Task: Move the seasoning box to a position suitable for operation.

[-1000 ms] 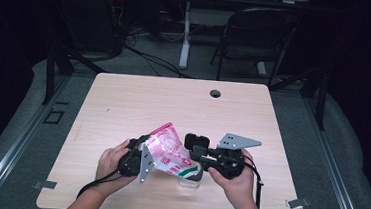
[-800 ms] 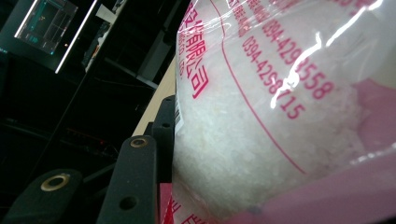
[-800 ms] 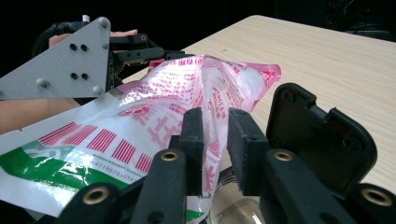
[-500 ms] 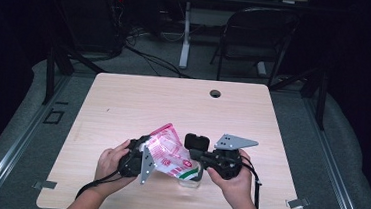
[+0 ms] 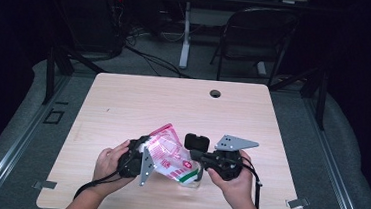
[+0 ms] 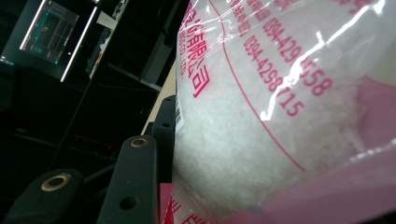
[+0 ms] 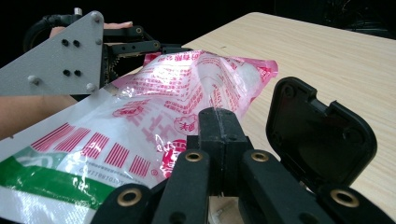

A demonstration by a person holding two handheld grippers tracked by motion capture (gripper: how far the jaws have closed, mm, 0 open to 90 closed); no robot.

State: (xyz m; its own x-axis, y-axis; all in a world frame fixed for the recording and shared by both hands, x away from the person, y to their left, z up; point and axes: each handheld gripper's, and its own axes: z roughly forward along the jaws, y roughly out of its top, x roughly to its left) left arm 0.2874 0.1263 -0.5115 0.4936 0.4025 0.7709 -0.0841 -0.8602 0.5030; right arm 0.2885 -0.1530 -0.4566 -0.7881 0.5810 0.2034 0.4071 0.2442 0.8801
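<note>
A clear bag of white granules with red print (image 5: 169,156) lies tilted over a small clear container (image 5: 191,177) near the table's front edge. My left gripper (image 5: 155,156) is shut on the bag's left side; in the left gripper view one black finger (image 6: 135,182) presses against the bag (image 6: 261,116). My right gripper (image 5: 195,160) comes in from the right with its jaws pressed together (image 7: 219,135) just in front of the bag (image 7: 154,116). I cannot tell whether anything thin is pinched there. A black flip lid (image 5: 196,141) stands open beside the right jaws (image 7: 322,135).
The wooden table (image 5: 148,101) has a round cable hole (image 5: 215,93) near its far edge. A folding chair (image 5: 259,35) and a desk leg (image 5: 185,34) stand on the floor beyond it. Both hands rest close to the front edge.
</note>
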